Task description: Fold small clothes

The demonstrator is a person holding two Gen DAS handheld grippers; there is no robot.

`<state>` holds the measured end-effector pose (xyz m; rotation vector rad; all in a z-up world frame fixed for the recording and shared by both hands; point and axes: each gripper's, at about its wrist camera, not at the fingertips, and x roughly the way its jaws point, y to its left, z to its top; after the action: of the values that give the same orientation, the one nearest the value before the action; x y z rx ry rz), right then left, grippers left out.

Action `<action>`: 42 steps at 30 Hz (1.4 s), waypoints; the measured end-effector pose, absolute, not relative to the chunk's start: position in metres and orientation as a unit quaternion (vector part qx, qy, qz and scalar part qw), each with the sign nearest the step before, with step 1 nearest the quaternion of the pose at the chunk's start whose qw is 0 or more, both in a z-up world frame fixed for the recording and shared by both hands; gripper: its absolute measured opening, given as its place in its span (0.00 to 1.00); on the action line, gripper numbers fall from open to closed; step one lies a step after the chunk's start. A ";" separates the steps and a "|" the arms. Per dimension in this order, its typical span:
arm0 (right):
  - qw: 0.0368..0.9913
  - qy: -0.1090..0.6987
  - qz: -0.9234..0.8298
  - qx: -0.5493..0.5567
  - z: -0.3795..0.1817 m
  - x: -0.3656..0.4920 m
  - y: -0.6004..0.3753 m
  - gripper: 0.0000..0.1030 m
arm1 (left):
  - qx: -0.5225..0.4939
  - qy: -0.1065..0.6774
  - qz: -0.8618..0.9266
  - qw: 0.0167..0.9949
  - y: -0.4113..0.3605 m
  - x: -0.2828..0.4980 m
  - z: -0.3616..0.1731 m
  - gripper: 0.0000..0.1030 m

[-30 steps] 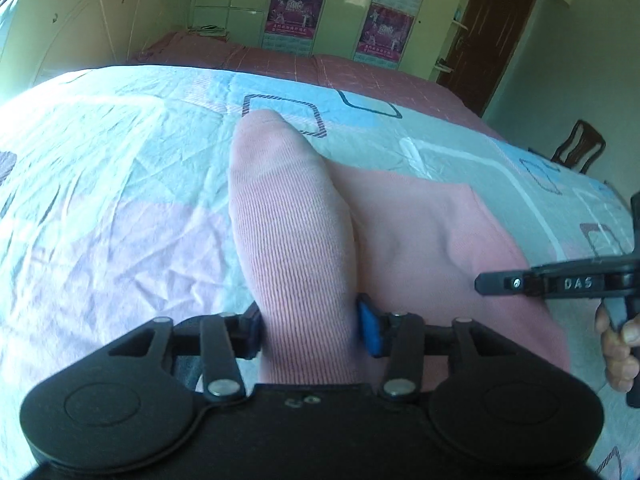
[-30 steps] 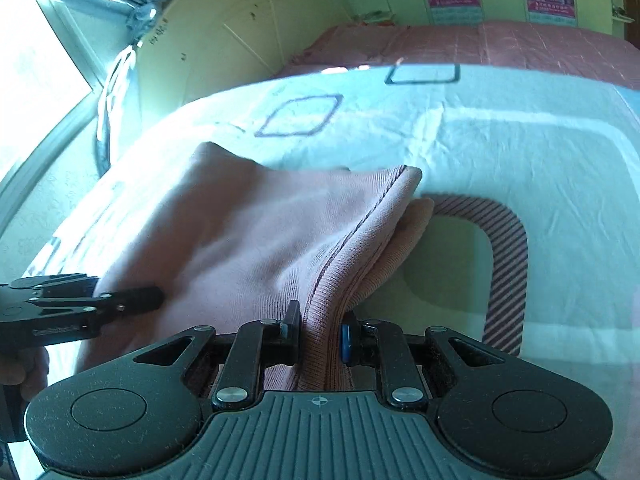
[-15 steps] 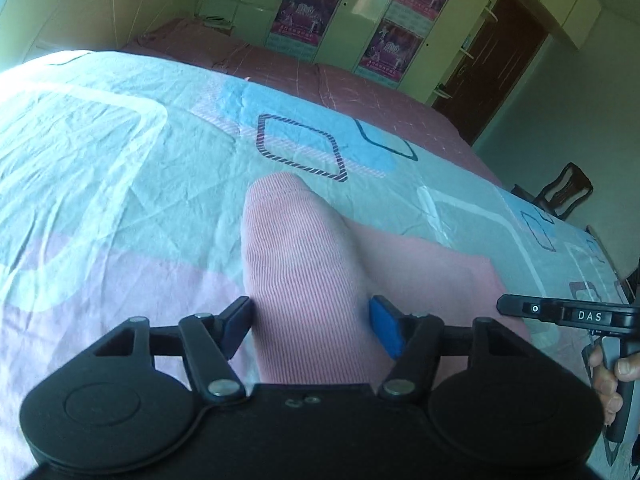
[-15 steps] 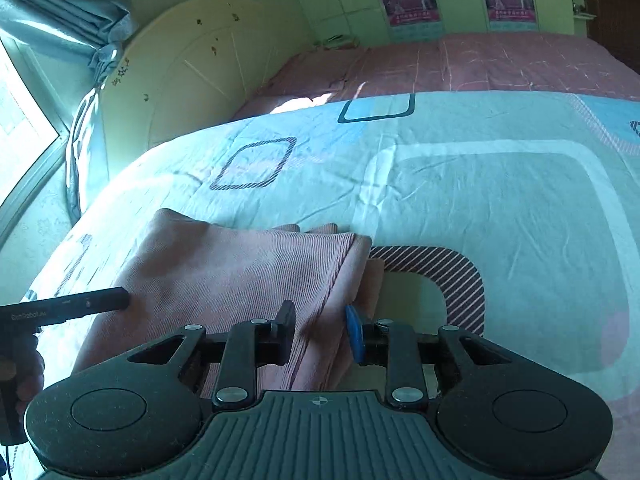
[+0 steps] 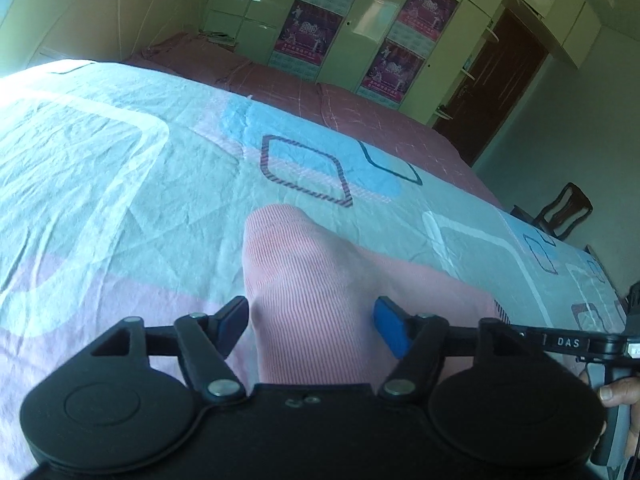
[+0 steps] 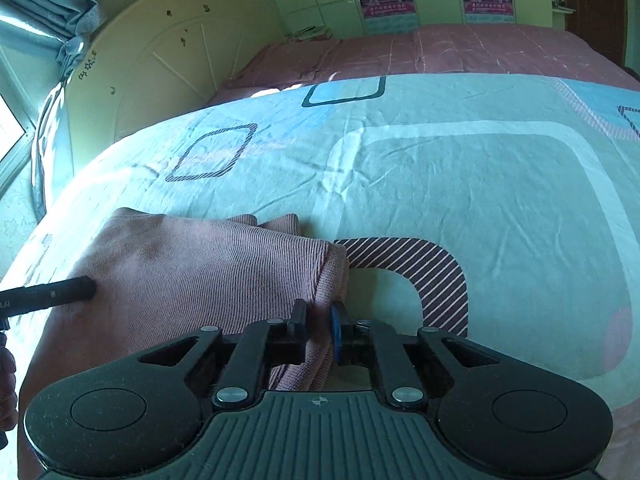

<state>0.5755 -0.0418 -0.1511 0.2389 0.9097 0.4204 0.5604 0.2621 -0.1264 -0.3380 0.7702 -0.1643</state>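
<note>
A pink ribbed garment lies folded on the patterned bedsheet. My left gripper is open, its fingers wide on either side of the garment's left folded edge, not pinching it. In the right wrist view the same garment lies flat, and my right gripper is shut on its right hemmed edge, low at the sheet. The right gripper's finger shows at the right of the left wrist view. The left gripper's finger shows at the left of the right wrist view.
The bedsheet spreads far ahead, with a dusky pink cover behind it. A cream headboard and curtain stand at the left. Green wardrobe doors with posters, a dark door and a wooden chair stand beyond the bed.
My left gripper opened and let go of the garment's fold. Both grippers lowered the garment, which now lies flatter on the sheet. My right gripper stays closed on the hem.
</note>
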 end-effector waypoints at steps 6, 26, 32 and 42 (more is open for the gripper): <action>0.869 0.438 0.197 0.118 -0.153 0.584 -0.037 0.10 | -0.226 0.394 -0.086 0.887 0.272 0.587 -0.144 0.32; 0.875 0.440 0.199 0.019 -0.144 0.508 -0.035 0.10 | -0.185 0.385 -0.076 0.901 0.256 0.488 -0.144 0.55; 0.860 0.441 0.223 0.125 -0.130 0.486 -0.076 0.17 | -0.206 0.378 -0.074 0.900 0.264 0.452 -0.133 0.60; 0.829 0.473 0.273 0.116 -0.151 0.441 -0.063 0.06 | -0.182 0.409 -0.072 0.892 0.253 0.411 -0.145 0.56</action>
<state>0.4414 -0.0626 -0.1511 0.2468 1.0040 0.5803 0.4108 0.2534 -0.1452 -0.3771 0.8480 -0.1486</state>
